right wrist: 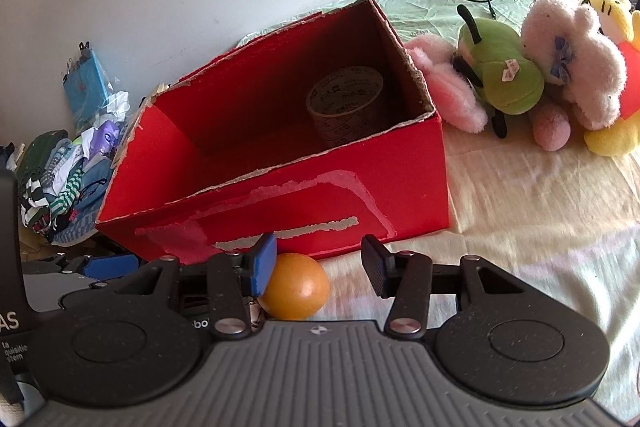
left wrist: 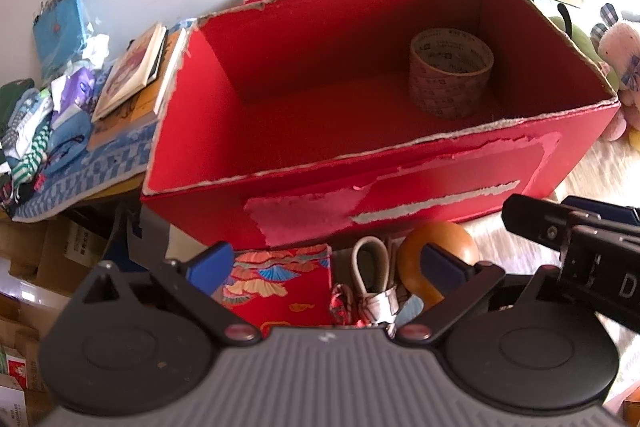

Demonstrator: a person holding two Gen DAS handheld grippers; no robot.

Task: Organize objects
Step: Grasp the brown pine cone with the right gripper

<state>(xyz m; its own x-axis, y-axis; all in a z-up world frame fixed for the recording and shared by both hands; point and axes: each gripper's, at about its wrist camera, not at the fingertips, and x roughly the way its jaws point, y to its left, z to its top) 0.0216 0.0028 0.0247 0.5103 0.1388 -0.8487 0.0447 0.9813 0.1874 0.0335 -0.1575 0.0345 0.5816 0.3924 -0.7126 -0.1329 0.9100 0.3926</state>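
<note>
Red cardboard fills the view: the box (left wrist: 360, 131) sits open on the bed sheet (right wrist: 540, 219), and so far only a roll of tape (left wrist: 450, 77) stands in its far right corner. Sweeping from the left, the patterned red pouch (left wrist: 280, 283) lies just in front of the box wall, framed by the left tongs (left wrist: 324, 263), which are spread wide and carrying nothing. Next along, a looped cord (left wrist: 370, 267), then the orange ball (right wrist: 296, 285) touching the box's front wall. The right tongs (right wrist: 316, 267) are released too, jaws apart, with the ball low by the blue pad. My read: the ball goes next. It looks smooth and ready to roll, so centre both pads across its widest part, close gently, then lift clear of the torn rim before setting it down beside the tape.
</note>
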